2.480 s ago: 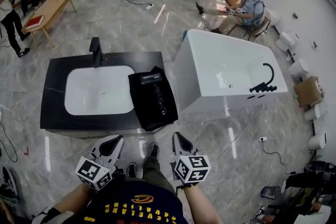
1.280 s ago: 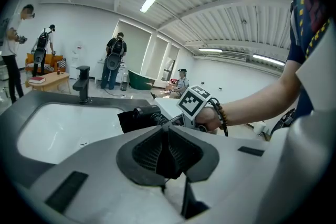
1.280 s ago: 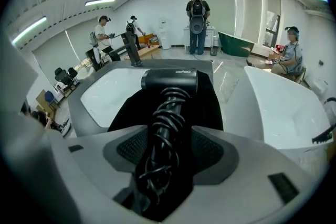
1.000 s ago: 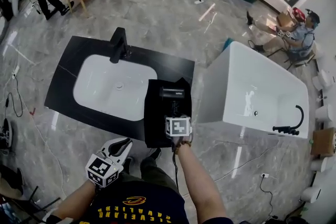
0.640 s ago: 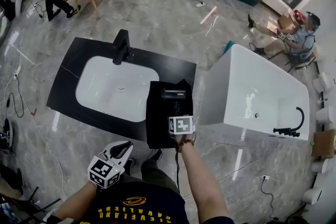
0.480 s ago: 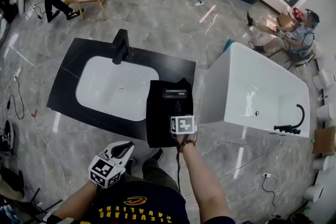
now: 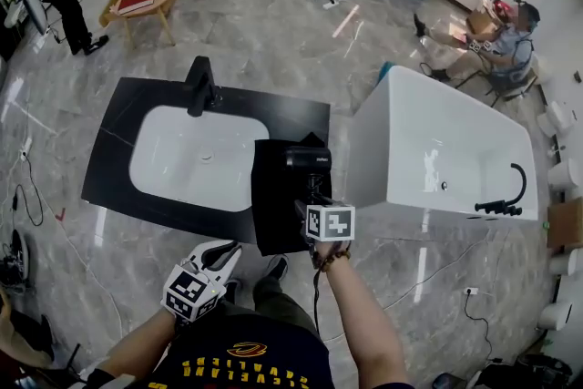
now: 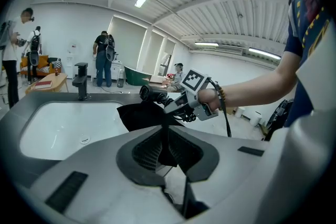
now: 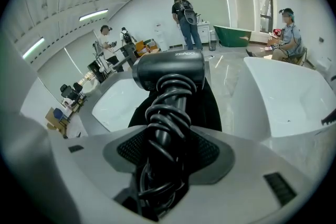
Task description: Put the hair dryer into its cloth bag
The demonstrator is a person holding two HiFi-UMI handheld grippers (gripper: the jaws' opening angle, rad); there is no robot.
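1. The right gripper (image 7: 314,196) reaches out over the right end of the counter. Its jaws are clamped on the handle of the hair dryer (image 7: 308,159), pads pressing on the black cord coiled round that handle. The left gripper (image 7: 226,256) hangs low by the person's waist, short of the counter's front edge. Its jaws are closed together with nothing between them.
2. The white bathtub (image 7: 455,141) stands just to the right of the counter on the grey marble floor, with a black tap (image 7: 503,201) at its far right end.
3. The black countertop (image 7: 109,168) lies in front of the person, its long side running left to right.
4. The white basin (image 7: 173,168) is set into the counter's left and middle part.
5. The cloth bag (image 7: 273,209) is black and lies flat on the counter's right end, just beside the basin. Its near edge hangs over the counter's front edge.
6. The hair dryer is black and held above the bag, with its handle toward the person and its head at the far end. In the left gripper view it hangs clear of the cloth. None of it is inside the bag.
7. The black faucet (image 7: 199,85) stands upright on the counter at the basin's far rim.
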